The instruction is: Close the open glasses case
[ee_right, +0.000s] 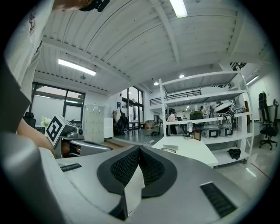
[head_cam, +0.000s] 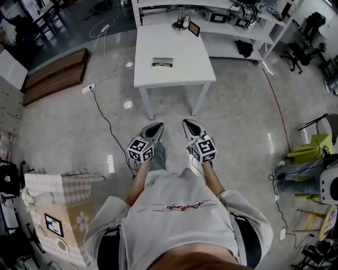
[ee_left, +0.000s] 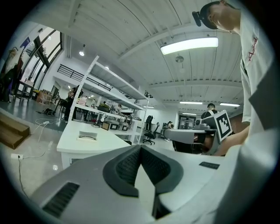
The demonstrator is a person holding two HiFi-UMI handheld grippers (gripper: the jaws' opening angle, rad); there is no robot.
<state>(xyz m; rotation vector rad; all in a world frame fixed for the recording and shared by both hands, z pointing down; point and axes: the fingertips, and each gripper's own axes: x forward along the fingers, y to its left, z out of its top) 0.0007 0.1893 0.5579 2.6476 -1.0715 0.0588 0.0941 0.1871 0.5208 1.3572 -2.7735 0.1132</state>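
The open glasses case [head_cam: 161, 64] lies on the white table [head_cam: 174, 79], toward its far half, a pale shallow tray with dark glasses inside. It also shows small in the left gripper view [ee_left: 88, 136] and in the right gripper view [ee_right: 168, 149]. Both grippers hang over the floor in front of the table, close to the person's body and well short of the case. The left gripper [head_cam: 158, 126] [ee_left: 140, 146] has its jaws together, nothing between them. The right gripper [head_cam: 186, 123] [ee_right: 139, 148] is shut and empty too.
A lamp [head_cam: 182, 22] and a small frame [head_cam: 194, 28] stand at the table's far edge, before a white shelf rack [head_cam: 227, 16]. A cable [head_cam: 108, 124] runs over the floor at the left. A cloth-covered box [head_cam: 58, 211] stands near left; a green stool [head_cam: 311, 147] at right.
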